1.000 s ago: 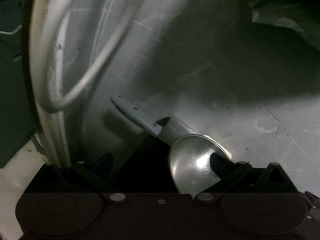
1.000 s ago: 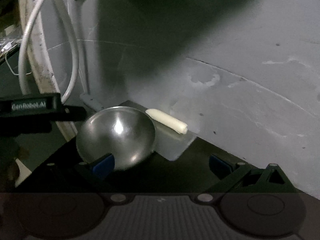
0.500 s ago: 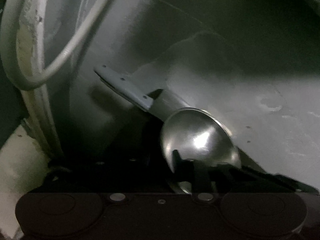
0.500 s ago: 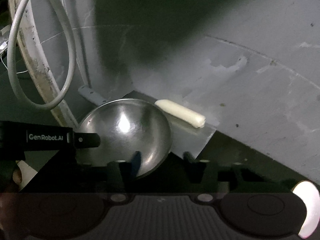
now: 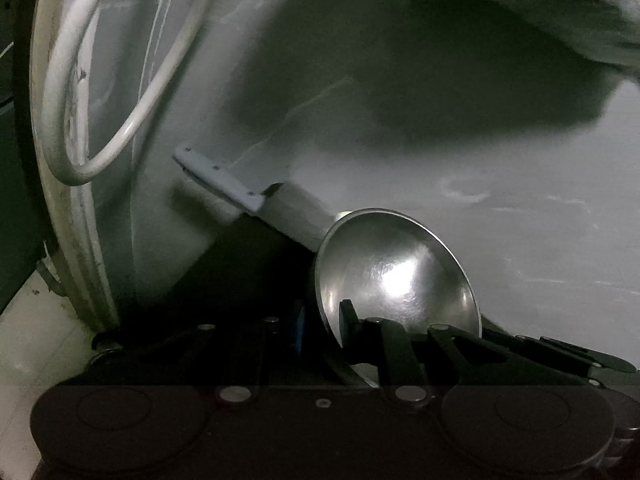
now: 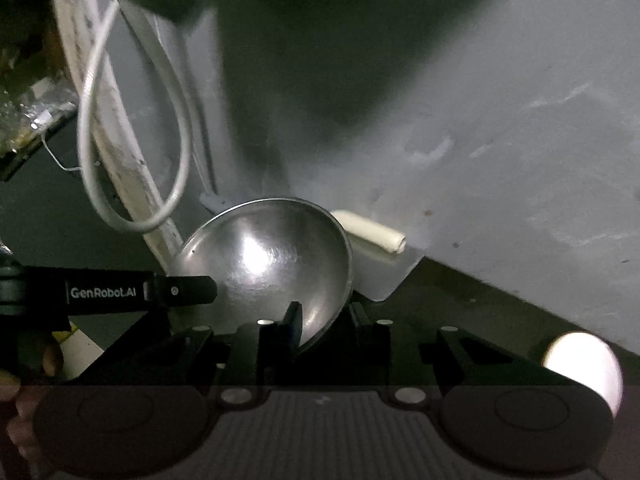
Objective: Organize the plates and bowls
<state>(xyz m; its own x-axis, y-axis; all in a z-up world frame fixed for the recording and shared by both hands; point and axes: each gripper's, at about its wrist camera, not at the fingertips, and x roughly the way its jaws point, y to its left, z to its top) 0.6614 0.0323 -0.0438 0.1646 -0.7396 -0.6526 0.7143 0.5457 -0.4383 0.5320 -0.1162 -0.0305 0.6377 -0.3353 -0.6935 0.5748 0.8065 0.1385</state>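
A shiny steel bowl [image 5: 394, 268] is tilted on its side, its hollow facing the cameras, in front of a grey wall. My left gripper [image 5: 322, 326] is shut on the bowl's lower left rim. My right gripper [image 6: 324, 316] is shut on the same bowl [image 6: 264, 258] at its lower right rim. The left gripper's black body [image 6: 120, 290], marked GenRobot.AI, reaches in from the left in the right wrist view. The scene is dim.
A looped white cable [image 5: 92, 120] and a white pipe [image 5: 60, 216] run down the wall at left. A grey bracket [image 5: 218, 180] sticks out of the wall behind the bowl. A cream tube [image 6: 374, 236] lies on a ledge behind the bowl. A bright round thing [image 6: 584, 368] shows at lower right.
Both grippers went from open to shut on the bowl's rim. The bowl now sits a little higher and closer in both views.
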